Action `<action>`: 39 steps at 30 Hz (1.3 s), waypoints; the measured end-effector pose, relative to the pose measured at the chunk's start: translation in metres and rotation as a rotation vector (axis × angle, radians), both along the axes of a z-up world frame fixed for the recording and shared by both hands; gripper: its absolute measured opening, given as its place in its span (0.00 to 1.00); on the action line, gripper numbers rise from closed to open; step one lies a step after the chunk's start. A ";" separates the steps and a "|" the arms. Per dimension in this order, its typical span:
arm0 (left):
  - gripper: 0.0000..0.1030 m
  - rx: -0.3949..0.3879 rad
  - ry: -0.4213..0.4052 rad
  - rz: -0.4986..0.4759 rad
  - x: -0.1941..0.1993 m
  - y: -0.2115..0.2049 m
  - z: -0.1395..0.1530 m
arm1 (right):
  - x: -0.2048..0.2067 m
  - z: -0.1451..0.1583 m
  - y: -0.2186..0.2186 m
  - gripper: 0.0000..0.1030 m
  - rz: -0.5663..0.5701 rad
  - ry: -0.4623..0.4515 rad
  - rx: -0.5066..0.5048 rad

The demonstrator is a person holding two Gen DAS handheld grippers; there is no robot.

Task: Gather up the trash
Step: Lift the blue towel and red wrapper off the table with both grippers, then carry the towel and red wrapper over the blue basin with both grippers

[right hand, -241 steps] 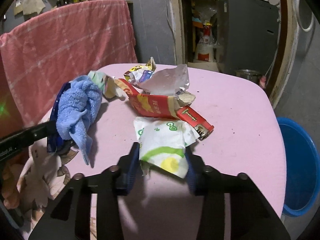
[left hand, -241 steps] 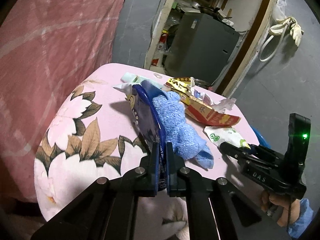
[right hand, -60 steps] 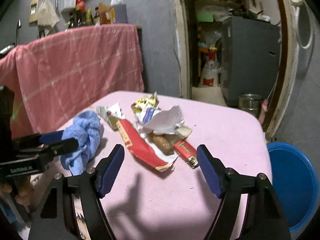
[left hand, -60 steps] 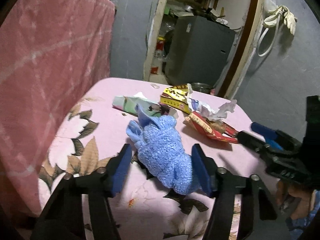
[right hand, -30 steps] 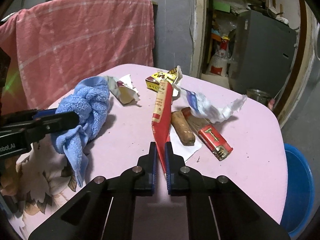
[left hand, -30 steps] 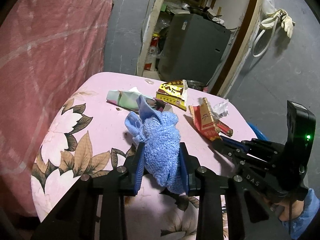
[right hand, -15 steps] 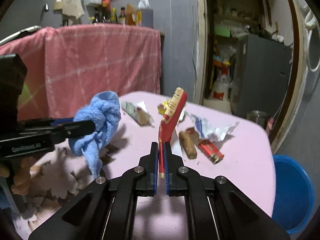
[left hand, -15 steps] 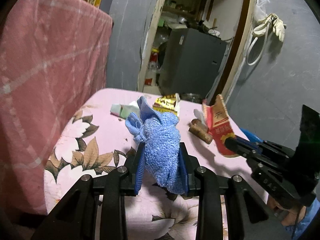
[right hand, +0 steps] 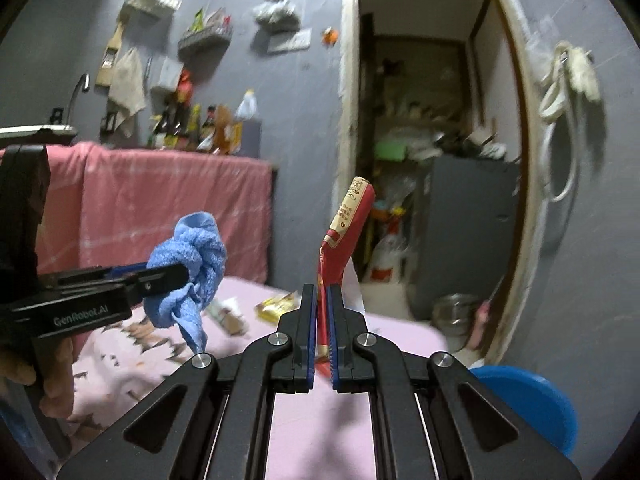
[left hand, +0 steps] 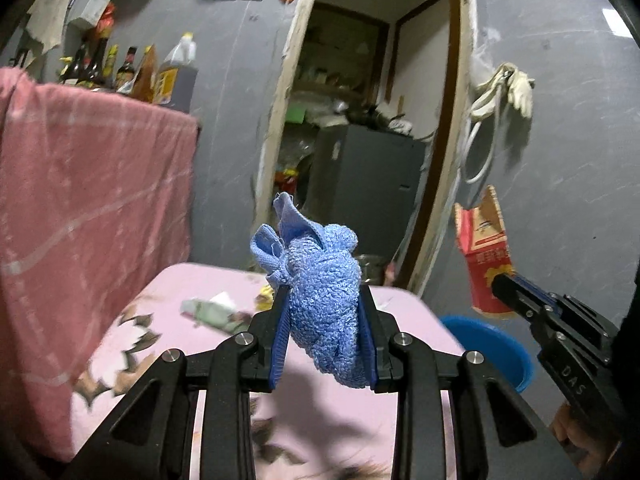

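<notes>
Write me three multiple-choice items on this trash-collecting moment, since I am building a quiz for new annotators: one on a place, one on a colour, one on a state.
1. Where is the blue tub?
A. On the table
B. Low beside the table's right edge, as the right wrist view shows it
C. On the wall shelf

2. What colour is the cloth in the left gripper?
A. Blue
B. Green
C. White

3. How does the right gripper stand?
A. Wide open, holding nothing
B. Open over the tub
C. Shut on the red wrapper

Key:
1 B: the tub sits below the level of the pink tablecloth, off its right side.
2 A: the bunched terry cloth between the pads is light blue.
3 C: the pads pinch the wrapper's lower end, and it sticks up above them.
</notes>
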State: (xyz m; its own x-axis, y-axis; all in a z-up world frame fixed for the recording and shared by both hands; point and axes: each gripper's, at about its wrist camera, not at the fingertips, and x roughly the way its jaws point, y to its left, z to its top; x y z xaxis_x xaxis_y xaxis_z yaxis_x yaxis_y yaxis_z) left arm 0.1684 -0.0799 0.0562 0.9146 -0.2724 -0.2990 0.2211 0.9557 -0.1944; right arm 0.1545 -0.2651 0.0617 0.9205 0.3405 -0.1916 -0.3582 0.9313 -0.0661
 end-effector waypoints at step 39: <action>0.28 0.091 0.372 -0.397 0.111 -0.257 -0.067 | 0.035 -0.067 -0.203 0.04 -0.438 0.311 0.126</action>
State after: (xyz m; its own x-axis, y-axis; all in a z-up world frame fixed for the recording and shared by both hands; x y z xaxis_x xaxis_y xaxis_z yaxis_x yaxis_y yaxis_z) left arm 0.2792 -0.3368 -0.0105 0.5750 -0.5327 -0.6209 0.4996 0.8296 -0.2491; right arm 0.1895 -0.4684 -0.0056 0.8880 -0.0240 -0.4592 0.0799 0.9915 0.1028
